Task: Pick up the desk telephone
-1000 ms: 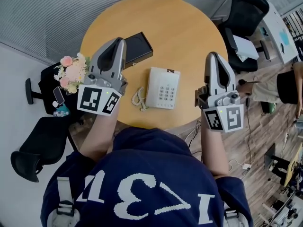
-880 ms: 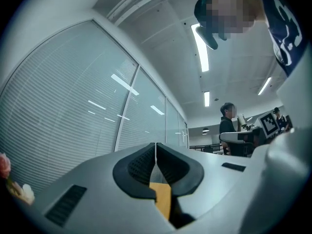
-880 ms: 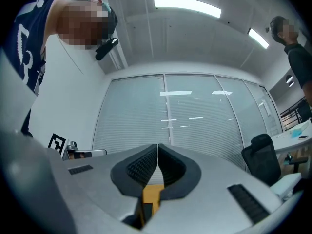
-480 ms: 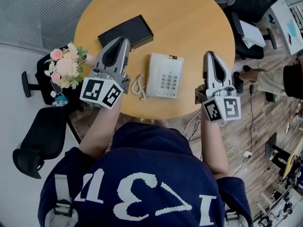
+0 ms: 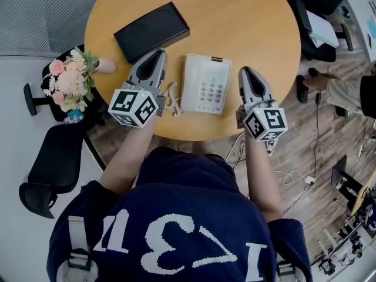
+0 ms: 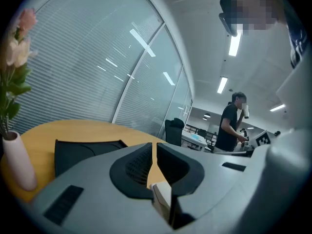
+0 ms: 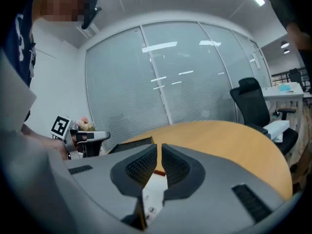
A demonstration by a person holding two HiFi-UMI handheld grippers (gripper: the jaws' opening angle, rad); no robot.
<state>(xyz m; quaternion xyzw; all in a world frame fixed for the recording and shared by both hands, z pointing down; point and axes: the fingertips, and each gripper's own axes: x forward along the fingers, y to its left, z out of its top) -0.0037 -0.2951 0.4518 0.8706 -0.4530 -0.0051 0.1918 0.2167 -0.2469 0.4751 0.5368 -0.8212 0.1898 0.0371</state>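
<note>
Round and wooden, the table (image 5: 252, 16) fills the middle of our head view, and the gripper views show glass walls with blinds behind it. We see the white phone (image 5: 205, 91) lying flat on the table, near the edge closest to us. Its curly cord (image 5: 170, 96) sits just left of the phone. A black box (image 5: 151, 31) lies past the phone and to its left. Some flowers (image 5: 67, 78) stand further left of the phone, by the table's rim. Our left gripper (image 5: 158, 54) is just left of the phone, above the cord. Our right gripper (image 5: 244, 71) is just right of the phone. We cannot tell if either one touches it. Both sets of jaws are squeezed together with nothing between them, and a bit of the phone peeks out below each pair. So we think the job has only just begun. We have a gripper on each side of the phone, but the phone is not held and not lifted yet. We must get a hold on the phone, then raise it off the table.
</note>
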